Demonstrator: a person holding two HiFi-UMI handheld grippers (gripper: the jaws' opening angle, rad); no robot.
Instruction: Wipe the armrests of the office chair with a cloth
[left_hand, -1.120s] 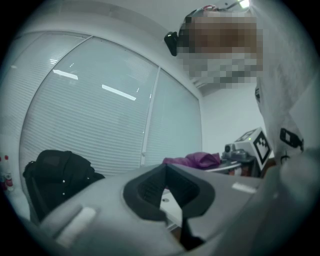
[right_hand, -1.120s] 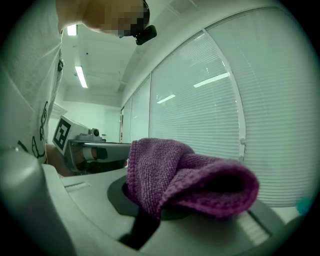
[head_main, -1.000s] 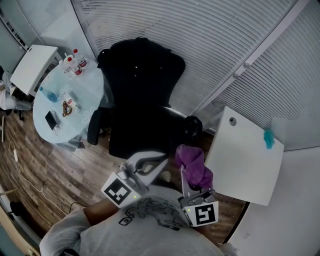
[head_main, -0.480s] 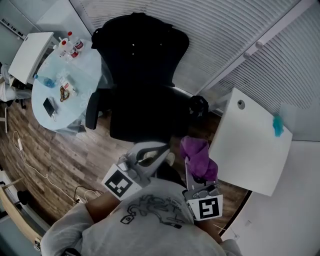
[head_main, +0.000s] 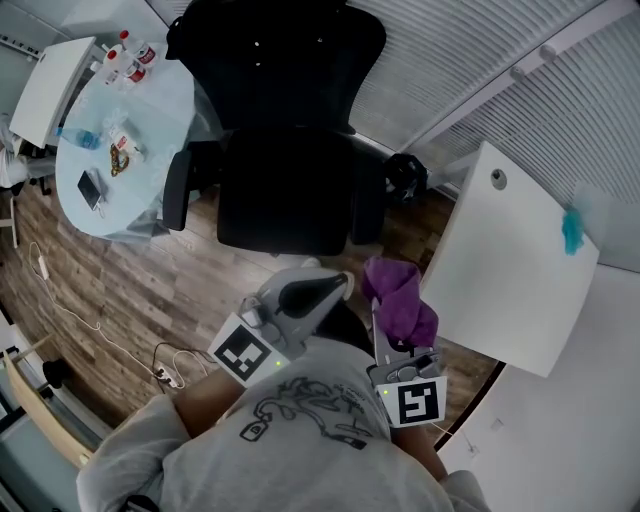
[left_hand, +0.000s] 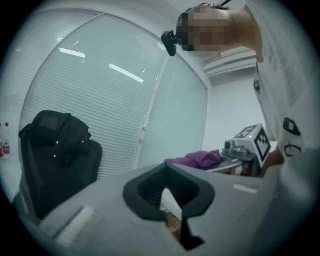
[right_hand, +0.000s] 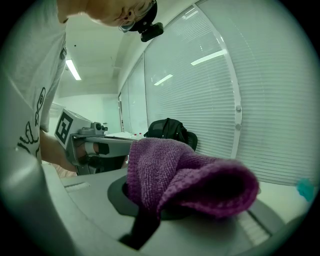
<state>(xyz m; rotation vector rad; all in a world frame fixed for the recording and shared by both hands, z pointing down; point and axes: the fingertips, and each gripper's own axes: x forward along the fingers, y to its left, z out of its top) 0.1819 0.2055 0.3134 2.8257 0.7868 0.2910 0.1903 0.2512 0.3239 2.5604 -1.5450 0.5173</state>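
- We stand in a room with a wood floor (head_main: 95, 290) and white blinds (head_main: 450, 50) on the wall.
- A black office chair (head_main: 285, 190) stands by the blinds, with an armrest (head_main: 175, 195) on each side.
- A white desk (head_main: 495, 270) is on our right.
- A round table (head_main: 150, 120) with bottles (head_main: 125, 60) is on our left.
- Our right gripper (head_main: 378, 322) squeezes the purple cloth (head_main: 400, 305), near the chair but apart from it.
- Our left gripper (head_main: 335, 285) is closed and holds nothing.

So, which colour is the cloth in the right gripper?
Purple. The cloth, held in the right gripper, shows best in the right gripper view.
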